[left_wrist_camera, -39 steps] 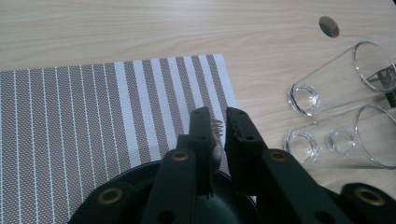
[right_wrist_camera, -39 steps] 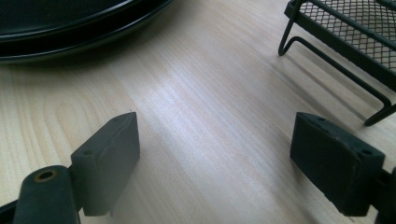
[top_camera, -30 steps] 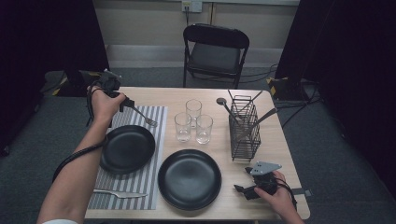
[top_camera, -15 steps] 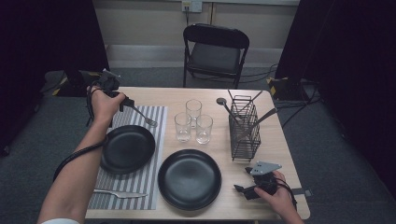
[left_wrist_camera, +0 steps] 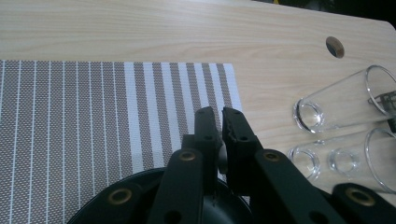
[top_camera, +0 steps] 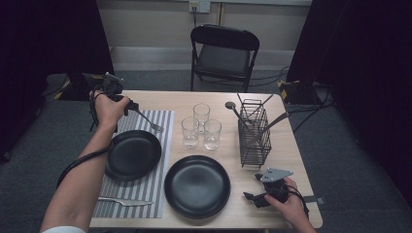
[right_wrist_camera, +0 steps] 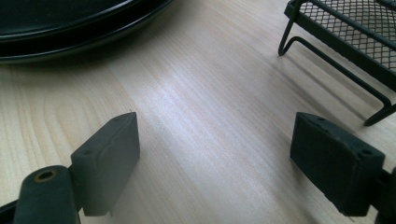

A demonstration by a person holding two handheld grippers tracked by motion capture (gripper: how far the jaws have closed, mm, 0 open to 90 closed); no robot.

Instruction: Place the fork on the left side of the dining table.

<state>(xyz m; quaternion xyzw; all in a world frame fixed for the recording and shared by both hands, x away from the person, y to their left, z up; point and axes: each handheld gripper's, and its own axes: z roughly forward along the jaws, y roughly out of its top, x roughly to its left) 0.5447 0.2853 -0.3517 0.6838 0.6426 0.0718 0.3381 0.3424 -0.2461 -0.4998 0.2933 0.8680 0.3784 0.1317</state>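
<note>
Nothing is shifting since the earlier frame: both hands and the fork are keeping their places. Nearest the person, well to the right of the striped placemat [top_camera: 163, 141], the right tool [top_camera: 252, 198] is resting on the table with its jaws standing wide apart and nothing between them. On the placemat's near end a knife [top_camera: 121, 200] is lying flat, and a black plate [top_camera: 132, 154] is sitting on its middle, with a larger plate [top_camera: 197, 187] just off its right edge. Over the placemat's far end the left tool [top_camera: 130, 106] is hovering, its jaws clamping tight on the handle of the fork [top_camera: 148, 122], whose tines are angling down toward the mat's far right corner. The fork is looking light, stiff and smooth, so it is likely to pivot or slip in a narrow pinch; gripping mid-handle, across its flat faces, is seeming the safest hold. Beyond the placemat's right edge three glasses [top_camera: 201, 127] are standing close together.
</note>
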